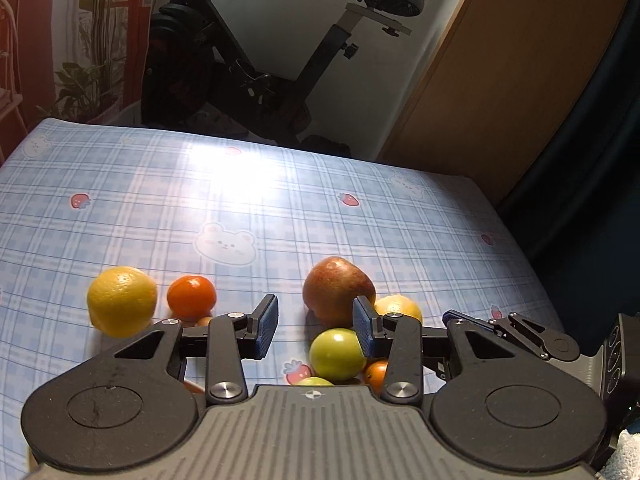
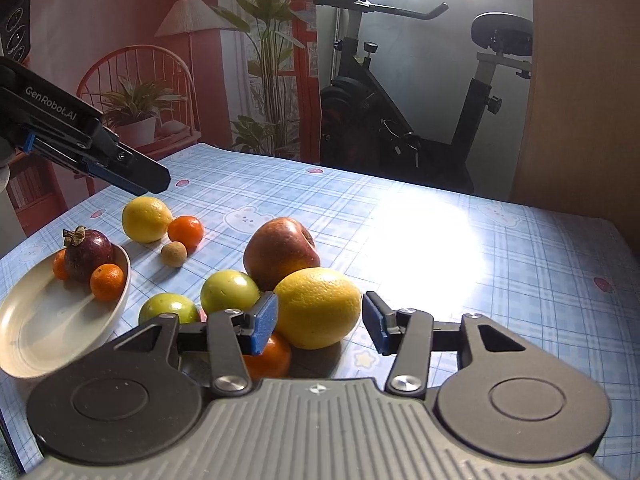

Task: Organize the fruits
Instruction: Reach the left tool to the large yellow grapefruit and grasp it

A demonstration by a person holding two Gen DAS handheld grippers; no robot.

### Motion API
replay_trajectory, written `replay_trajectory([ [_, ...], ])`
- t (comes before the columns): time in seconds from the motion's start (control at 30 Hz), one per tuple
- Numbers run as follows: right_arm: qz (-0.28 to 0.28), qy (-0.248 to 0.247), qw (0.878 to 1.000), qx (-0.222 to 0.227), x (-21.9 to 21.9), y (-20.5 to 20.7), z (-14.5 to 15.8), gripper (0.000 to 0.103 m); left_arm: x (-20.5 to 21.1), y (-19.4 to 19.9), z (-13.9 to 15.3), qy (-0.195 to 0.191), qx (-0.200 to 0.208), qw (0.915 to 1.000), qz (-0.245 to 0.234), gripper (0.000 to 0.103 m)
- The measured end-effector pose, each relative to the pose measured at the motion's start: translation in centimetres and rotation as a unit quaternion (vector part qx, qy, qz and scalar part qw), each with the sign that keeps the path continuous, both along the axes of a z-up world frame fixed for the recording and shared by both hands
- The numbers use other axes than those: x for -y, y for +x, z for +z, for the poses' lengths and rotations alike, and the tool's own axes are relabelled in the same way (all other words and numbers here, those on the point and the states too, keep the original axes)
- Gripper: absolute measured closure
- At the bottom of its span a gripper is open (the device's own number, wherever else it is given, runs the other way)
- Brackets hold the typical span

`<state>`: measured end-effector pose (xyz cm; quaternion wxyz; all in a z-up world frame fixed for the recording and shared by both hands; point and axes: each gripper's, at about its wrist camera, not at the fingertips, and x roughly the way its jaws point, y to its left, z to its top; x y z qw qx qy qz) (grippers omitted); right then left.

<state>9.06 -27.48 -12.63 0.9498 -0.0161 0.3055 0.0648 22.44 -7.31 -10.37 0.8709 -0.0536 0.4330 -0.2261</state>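
Observation:
In the right wrist view my right gripper [image 2: 320,326] is open, with a big yellow citrus [image 2: 320,306] resting on the table between its blue pads and a thin gap at the right pad. Around the citrus lie a red apple [image 2: 280,254], two green fruits [image 2: 229,292], [image 2: 168,308] and a small orange [image 2: 272,356]. A white plate [image 2: 24,344] at the left holds a mangosteen [image 2: 88,252] and two little oranges. My left gripper [image 1: 316,326] hovers open and empty in front of the apple [image 1: 338,292] and a green fruit [image 1: 338,354].
A lemon [image 2: 146,219], a tangerine [image 2: 185,232] and a small brown fruit [image 2: 174,254] lie left of the pile. The checked tablecloth [image 1: 200,184] runs bare toward the far edge. Beyond it stand an exercise bike [image 2: 400,120], potted plants and a wooden panel [image 1: 500,80].

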Motion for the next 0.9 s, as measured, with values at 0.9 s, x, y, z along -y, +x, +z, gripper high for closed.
replay_trajectory([
  [0.9, -0.011, 0.12, 0.991, -0.051, 2.7, 2.5, -2.1, 0.042, 9.7, 3.6, -4.6, 0.022, -0.084, 0.9941, -0.065, 0.06],
])
